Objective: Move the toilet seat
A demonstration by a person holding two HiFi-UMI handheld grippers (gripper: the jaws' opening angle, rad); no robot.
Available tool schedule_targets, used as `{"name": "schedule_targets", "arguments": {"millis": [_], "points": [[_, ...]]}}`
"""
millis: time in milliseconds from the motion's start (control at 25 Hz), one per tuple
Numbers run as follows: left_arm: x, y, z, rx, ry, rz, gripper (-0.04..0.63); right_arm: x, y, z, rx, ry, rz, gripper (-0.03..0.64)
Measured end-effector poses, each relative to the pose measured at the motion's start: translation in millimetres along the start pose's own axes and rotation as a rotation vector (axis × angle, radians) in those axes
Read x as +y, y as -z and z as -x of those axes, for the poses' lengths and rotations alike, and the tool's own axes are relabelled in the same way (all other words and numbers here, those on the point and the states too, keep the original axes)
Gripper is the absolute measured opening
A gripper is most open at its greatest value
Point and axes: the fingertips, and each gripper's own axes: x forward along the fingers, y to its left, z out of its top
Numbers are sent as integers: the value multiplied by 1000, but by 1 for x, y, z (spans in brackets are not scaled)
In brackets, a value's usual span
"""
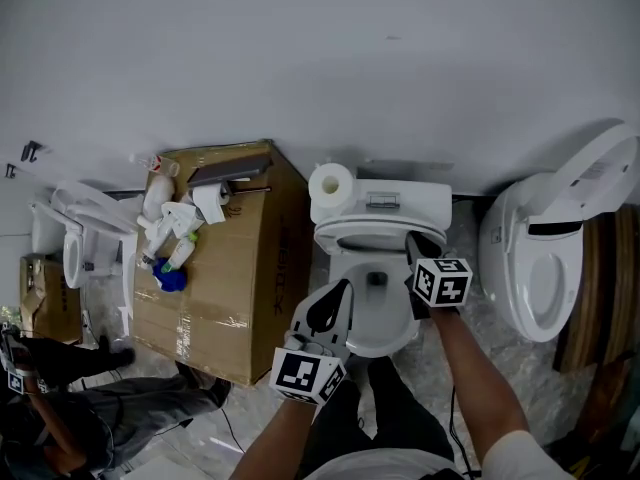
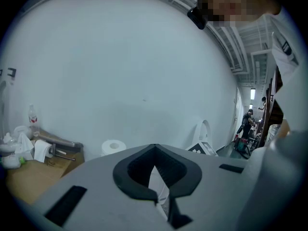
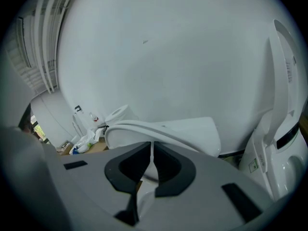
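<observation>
The white toilet seat (image 1: pixel 362 227) lies as a ring over the bowl (image 1: pixel 378 318) of the middle toilet, in front of its tank (image 1: pixel 400 199). My right gripper (image 1: pixel 419 245) is at the seat's right side. In the right gripper view its jaws (image 3: pixel 152 146) stand almost together, pinched on the seat's thin edge (image 3: pixel 144 128), which curves away to the left, raised off the bowl. My left gripper (image 1: pixel 343 288) hovers over the bowl's front left with its jaws shut and empty. In its own view the left gripper (image 2: pixel 155 151) points at the wall.
A toilet paper roll (image 1: pixel 331 186) stands on the tank's left end. A cardboard box (image 1: pixel 215 298) with bottles and rags stands close on the left. A second toilet (image 1: pixel 540 268) with its lid up is on the right, and another (image 1: pixel 85 248) at far left.
</observation>
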Motion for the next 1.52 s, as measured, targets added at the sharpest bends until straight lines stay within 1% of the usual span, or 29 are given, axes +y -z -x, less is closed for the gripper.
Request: {"name": "schedule_targets", "arguments": {"millis": [480, 640, 800, 960, 1160, 1320, 1440, 1520], "points": [[5, -2, 3, 0, -10, -3, 3, -2, -3, -5, 3, 10, 21, 31], [3, -2, 9, -2, -8, 2, 3, 6, 2, 0, 24, -12, 40, 32], [-3, -6, 15, -6, 14, 3, 3, 20, 3, 17, 13, -26, 66, 31], [-8, -11, 28, -7, 54, -2, 3, 51, 1, 47, -27, -43, 107, 31], [-18, -18, 55, 6, 113, -19, 3, 103, -7, 99, -115, -53, 166, 28], [-32, -26, 84, 32, 172, -21, 3, 147, -20, 151, -207, -69, 169, 26], [-42, -36, 105, 45, 218, -6, 3, 175, -33, 189, -280, -64, 173, 23], [-46, -46, 119, 39, 236, 0, 3, 193, -39, 210, -314, -67, 173, 21]]}}
